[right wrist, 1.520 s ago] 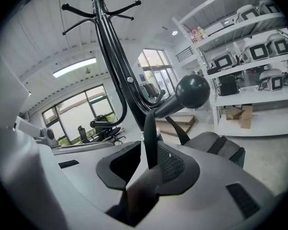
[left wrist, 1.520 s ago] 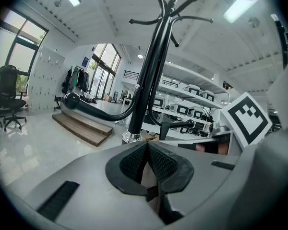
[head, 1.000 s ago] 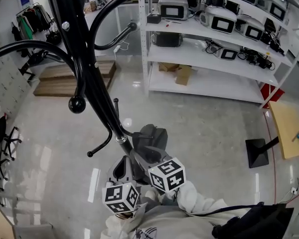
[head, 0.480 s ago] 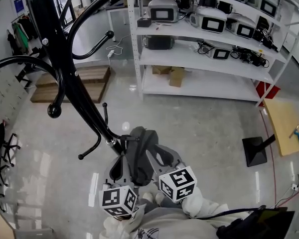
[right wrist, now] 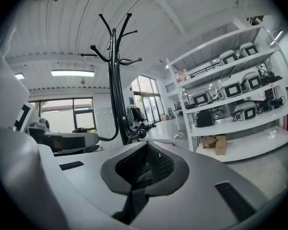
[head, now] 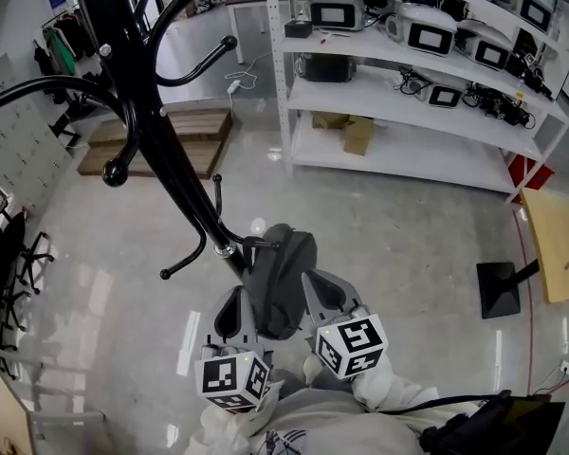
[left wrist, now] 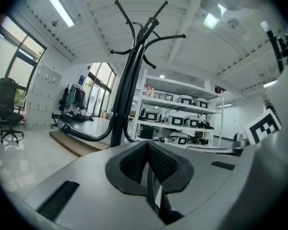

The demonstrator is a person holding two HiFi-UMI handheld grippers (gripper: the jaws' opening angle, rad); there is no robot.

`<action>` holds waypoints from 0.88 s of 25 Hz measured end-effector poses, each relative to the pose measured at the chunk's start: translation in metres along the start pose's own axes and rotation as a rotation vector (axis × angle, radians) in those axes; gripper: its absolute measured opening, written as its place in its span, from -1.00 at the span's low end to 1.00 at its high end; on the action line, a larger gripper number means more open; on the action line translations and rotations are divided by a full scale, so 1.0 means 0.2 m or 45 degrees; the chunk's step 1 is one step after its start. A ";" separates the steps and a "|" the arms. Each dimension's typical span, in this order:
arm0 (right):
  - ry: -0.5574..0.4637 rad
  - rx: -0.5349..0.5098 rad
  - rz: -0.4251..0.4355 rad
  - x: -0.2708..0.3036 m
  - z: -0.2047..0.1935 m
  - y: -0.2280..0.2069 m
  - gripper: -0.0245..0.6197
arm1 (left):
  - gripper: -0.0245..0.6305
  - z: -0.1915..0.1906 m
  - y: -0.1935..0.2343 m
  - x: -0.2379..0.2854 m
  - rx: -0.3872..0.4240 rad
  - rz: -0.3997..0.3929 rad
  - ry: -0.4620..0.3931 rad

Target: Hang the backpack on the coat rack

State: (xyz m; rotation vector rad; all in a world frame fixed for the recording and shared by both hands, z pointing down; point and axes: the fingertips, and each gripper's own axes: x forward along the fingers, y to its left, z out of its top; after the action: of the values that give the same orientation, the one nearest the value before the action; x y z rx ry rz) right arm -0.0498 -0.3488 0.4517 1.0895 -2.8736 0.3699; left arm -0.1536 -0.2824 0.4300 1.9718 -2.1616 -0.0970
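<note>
Your left gripper (head: 235,305) and right gripper (head: 317,286) each pinch a strap (right wrist: 134,195) of the backpack (head: 279,282), held between them. The rack (head: 158,140) stands just ahead.

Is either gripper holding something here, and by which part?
Both hold the backpack by its straps: the left gripper is shut on a thin strap, the right gripper on a dark strap.

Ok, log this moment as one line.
left gripper: shut on backpack | right gripper: shut on backpack | backpack: at coat rack | hung: cannot tell
</note>
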 end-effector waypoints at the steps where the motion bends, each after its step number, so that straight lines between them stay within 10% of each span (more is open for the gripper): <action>1: -0.009 -0.004 0.000 0.00 0.01 0.01 -0.88 | -0.92 0.02 0.01 -0.01 0.009 0.006 -0.015; 22: -0.048 0.009 -0.303 -0.38 -0.11 0.23 -0.88 | -0.92 0.06 -0.03 -0.40 0.033 -0.192 -0.069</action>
State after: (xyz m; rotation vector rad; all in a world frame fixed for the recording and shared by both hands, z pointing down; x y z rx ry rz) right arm -0.0236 -0.2616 0.4532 1.4336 -2.7314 0.3498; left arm -0.1444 -0.2043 0.4076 2.1690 -2.0529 -0.1488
